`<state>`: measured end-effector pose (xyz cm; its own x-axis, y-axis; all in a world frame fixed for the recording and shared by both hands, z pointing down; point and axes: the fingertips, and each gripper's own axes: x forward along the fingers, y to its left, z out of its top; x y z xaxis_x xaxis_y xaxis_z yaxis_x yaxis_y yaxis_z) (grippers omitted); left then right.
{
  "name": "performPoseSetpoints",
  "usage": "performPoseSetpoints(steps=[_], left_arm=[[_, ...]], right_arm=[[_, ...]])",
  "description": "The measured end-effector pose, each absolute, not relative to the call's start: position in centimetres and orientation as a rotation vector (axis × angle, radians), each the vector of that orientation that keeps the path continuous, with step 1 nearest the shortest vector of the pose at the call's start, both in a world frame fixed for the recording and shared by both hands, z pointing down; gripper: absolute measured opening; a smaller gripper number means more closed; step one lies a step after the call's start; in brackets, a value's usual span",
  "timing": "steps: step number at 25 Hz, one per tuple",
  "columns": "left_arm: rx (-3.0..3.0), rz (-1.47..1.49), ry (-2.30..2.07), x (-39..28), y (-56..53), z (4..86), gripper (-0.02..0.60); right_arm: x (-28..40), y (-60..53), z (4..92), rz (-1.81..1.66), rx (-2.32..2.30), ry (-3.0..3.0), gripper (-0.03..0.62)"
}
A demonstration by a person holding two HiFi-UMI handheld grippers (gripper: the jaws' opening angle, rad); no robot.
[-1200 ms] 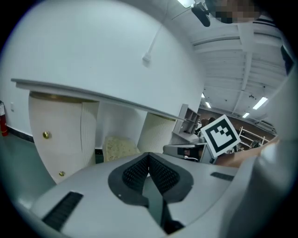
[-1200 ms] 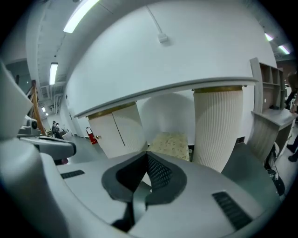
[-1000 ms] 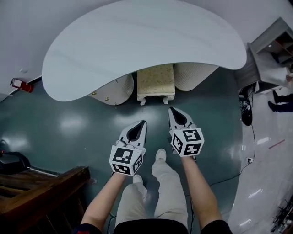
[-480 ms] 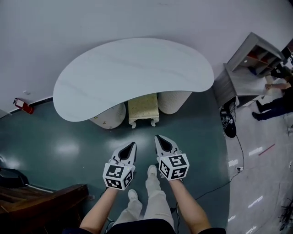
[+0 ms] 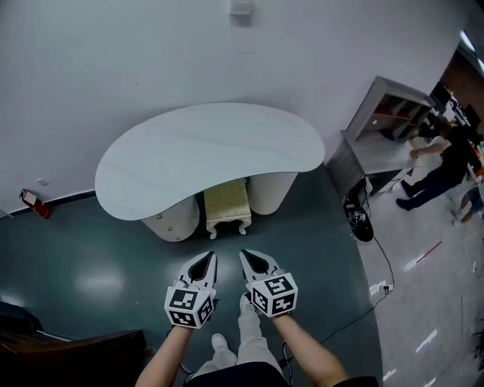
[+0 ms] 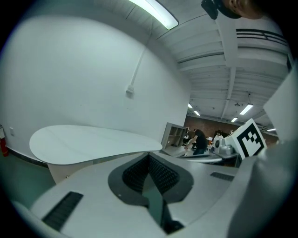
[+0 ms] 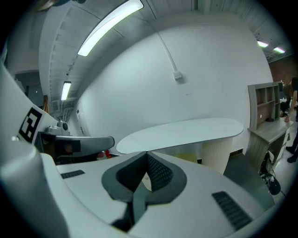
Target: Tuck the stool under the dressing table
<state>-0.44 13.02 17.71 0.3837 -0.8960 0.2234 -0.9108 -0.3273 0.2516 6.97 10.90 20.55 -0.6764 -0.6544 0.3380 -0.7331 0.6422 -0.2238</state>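
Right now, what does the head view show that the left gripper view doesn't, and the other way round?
Only the head view: the stool sitting partly under the table top between two pedestals, the person's legs, and a cable on the floor. Only the left gripper view: the ceiling light strip, and the left gripper close up, jaws together with nothing between them. Both: the dressing table with its white top, and the grey shelf unit.

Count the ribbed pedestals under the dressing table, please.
2. The left pedestal stands under the tabletop's left part, the right pedestal under its right part; the stool sits between them. The tabletop may hide more behind.
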Motion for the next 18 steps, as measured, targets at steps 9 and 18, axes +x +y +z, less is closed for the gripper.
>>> performPoseSetpoints(steps=[9,18], left_arm=[[2.427,-0.019,-1.511,-1.6,20.3,11.2,0.008],[2.486,-0.046,-1.460,-3.1,26.2,7.6,0.008]], right_arm=[[4.5,16.8,13.9,0.350,1.126,-2.695,0.012],[2.4,21.7,10.4,0.297,1.179,-2.723,0.012]])
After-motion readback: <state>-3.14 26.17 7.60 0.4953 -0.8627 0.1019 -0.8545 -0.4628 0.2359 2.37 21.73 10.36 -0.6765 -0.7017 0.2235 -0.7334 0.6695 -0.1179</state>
